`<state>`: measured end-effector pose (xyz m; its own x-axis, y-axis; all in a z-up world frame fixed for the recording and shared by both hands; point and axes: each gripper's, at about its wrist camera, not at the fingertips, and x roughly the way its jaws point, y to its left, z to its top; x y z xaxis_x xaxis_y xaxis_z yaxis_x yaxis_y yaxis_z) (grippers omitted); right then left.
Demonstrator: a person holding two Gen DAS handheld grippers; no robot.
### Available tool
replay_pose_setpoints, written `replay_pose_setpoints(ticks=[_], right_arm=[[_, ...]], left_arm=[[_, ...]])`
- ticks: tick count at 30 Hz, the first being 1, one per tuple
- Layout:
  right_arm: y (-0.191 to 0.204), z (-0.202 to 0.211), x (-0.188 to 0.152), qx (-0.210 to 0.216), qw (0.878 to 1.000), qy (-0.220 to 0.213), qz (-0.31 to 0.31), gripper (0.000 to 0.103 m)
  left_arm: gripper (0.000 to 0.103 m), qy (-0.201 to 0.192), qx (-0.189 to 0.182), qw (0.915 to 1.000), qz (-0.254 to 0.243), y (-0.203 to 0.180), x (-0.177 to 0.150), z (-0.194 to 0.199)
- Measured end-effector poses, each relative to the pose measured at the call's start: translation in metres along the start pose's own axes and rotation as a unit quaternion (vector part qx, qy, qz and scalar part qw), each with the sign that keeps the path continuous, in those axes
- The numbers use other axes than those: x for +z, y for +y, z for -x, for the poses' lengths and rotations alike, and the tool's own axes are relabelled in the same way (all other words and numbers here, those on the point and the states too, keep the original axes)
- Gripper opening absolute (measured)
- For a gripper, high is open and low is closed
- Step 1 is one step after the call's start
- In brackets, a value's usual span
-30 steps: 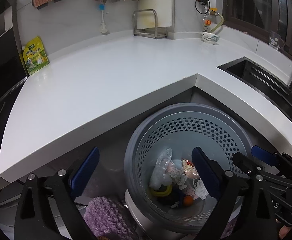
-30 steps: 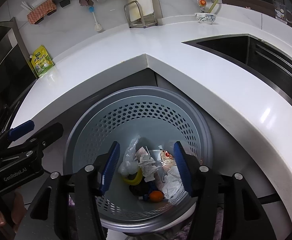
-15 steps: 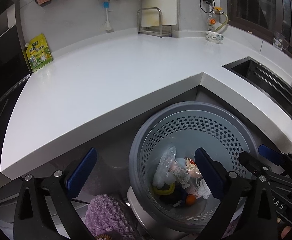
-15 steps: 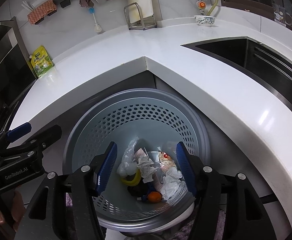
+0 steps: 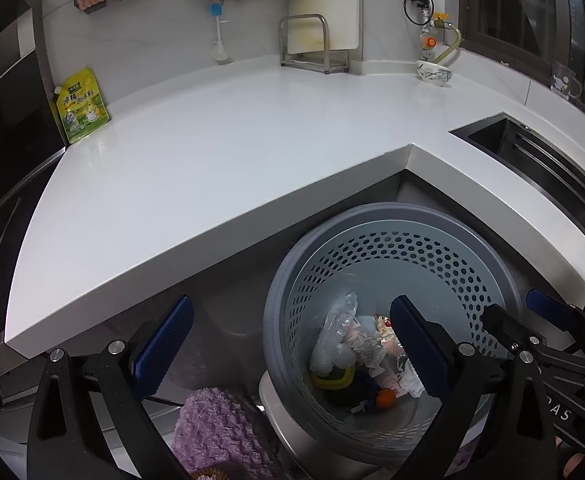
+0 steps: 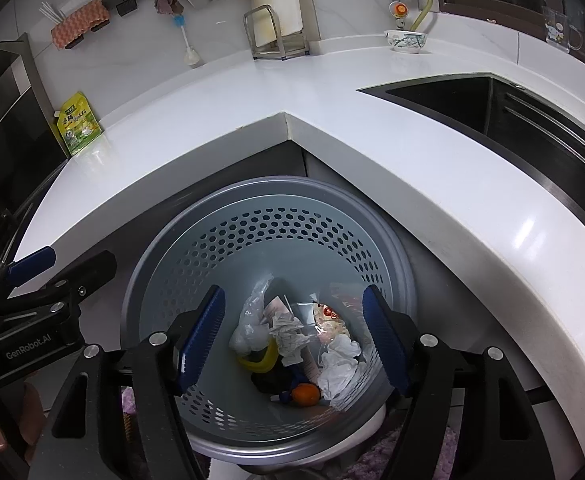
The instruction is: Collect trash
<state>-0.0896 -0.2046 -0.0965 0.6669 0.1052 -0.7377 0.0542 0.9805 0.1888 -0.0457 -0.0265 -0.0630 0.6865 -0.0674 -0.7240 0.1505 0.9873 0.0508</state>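
Observation:
A grey perforated trash bin (image 6: 196, 248) (image 5: 488, 276) stands on the floor in the inner corner of the white counter (image 5: 212, 160). At its bottom lies trash (image 6: 292, 340) (image 5: 364, 356): crumpled paper, clear plastic, a yellow piece and a small orange ball. My right gripper (image 6: 292, 336) hovers over the bin's mouth, its jaws opening, with nothing between the blue pads (image 6: 202, 336). My left gripper (image 5: 288, 344) hangs wide open above the bin's left rim, holding nothing. Each gripper shows at the edge of the other's view, the right gripper (image 5: 552, 332) and the left gripper (image 6: 32, 276).
On the counter (image 6: 372, 132) stand a yellow-green pouch (image 5: 80, 106), a metal rack (image 5: 312, 46) with a cutting board, and a patterned bowl (image 5: 434, 73). A dark sink (image 6: 492, 104) opens to the right. A purple fluffy mat (image 5: 216, 432) lies on the floor left of the bin.
The right gripper's jaws have spread wider over the bin. The left wrist view has shifted slightly, with the bin a little further right and lower in it.

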Motion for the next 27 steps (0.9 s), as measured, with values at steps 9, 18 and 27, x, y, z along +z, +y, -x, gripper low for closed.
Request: replay_pose_setpoints(ticks=[9, 18, 27], right_arm=[[0.0009, 0.0025, 0.0001, -0.008, 1.0, -0.005, 0.005, 0.071], [0.0019, 0.0026, -0.0001, -0.009, 1.0, -0.006, 0.006, 0.071], [0.0026, 0.002, 0.0005, -0.009, 1.0, -0.006, 0.009, 0.071]], left_arm=[[0.097, 0.0, 0.001, 1.0, 0.002, 0.0008, 0.0002, 0.0004], [0.097, 0.003, -0.001, 1.0, 0.003, 0.0017, 0.0005, -0.0002], [0.097, 0.003, 0.005, 1.0, 0.004, 0.0005, 0.0008, -0.0009]])
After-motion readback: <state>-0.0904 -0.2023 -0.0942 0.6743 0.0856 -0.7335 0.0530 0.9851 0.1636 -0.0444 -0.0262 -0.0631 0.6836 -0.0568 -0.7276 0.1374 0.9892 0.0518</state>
